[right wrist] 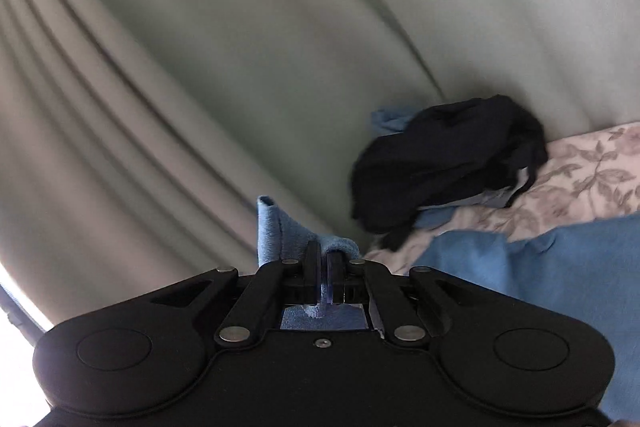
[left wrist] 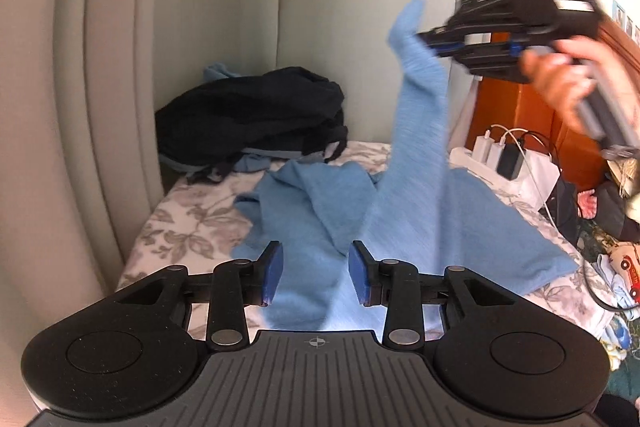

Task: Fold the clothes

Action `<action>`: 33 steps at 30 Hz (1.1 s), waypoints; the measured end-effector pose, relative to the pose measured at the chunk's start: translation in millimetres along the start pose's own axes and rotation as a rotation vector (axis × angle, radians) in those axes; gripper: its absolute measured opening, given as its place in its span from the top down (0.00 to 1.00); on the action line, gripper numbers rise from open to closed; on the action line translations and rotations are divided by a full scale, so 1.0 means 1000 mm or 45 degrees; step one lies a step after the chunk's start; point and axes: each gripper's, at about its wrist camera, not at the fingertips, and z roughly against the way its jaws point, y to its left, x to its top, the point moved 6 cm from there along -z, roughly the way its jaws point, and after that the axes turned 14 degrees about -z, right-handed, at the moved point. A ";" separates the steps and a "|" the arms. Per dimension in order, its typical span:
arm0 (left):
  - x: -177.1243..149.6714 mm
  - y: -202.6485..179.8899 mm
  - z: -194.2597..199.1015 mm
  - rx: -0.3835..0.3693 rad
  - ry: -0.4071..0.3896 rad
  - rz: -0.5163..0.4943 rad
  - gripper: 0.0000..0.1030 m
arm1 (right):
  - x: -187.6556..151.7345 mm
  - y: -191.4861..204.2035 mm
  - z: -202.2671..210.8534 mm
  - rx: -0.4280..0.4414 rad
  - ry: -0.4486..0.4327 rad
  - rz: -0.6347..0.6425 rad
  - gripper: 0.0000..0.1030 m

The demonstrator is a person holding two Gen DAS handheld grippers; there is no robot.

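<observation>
Nearest in the left wrist view, the left gripper (left wrist: 315,273) is held low over the near part of the blue garment (left wrist: 332,211), its pads spread wide with nothing between them, probably so that a second point of the cloth can be taken. The garment is spread loosely and rumpled across the middle of the bed (left wrist: 180,223), with one part drawn up into a tall peak. That peak is pinched by the right gripper (left wrist: 426,41), held in a hand (left wrist: 560,83) high above the bed's right side; in the right wrist view the right gripper (right wrist: 325,267) is seen clamped on a rolled edge of the cloth, a tuft standing out ahead of the fingers (right wrist: 312,259). The lift is judged to serve shaking the garment out or finding an edge; no fold is yet readable in it. Floral sheet is left bare along the bed's left edge and toward the far corner, giving room to lay the cloth flat. At the far left corner, against the padded headboard (left wrist: 200,7), a dark pile (left wrist: 252,111) of clothes is heaped. The right edge is crowded by chargers (left wrist: 500,151) and cables, which could be snagged.
</observation>
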 end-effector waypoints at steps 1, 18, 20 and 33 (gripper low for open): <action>0.000 -0.002 -0.004 -0.010 0.001 0.003 0.68 | 0.007 -0.006 -0.008 -0.026 -0.002 -0.011 0.96; 0.002 -0.017 -0.076 -0.028 0.047 -0.001 0.58 | 0.042 -0.135 -0.114 -0.316 0.123 -0.239 0.95; 0.000 -0.021 -0.087 -0.041 0.079 0.001 0.57 | 0.042 -0.147 -0.119 -0.312 0.131 -0.287 0.92; -0.028 -0.030 -0.101 -0.069 0.223 -0.018 0.57 | 0.037 -0.163 -0.104 -0.349 0.121 -0.293 0.40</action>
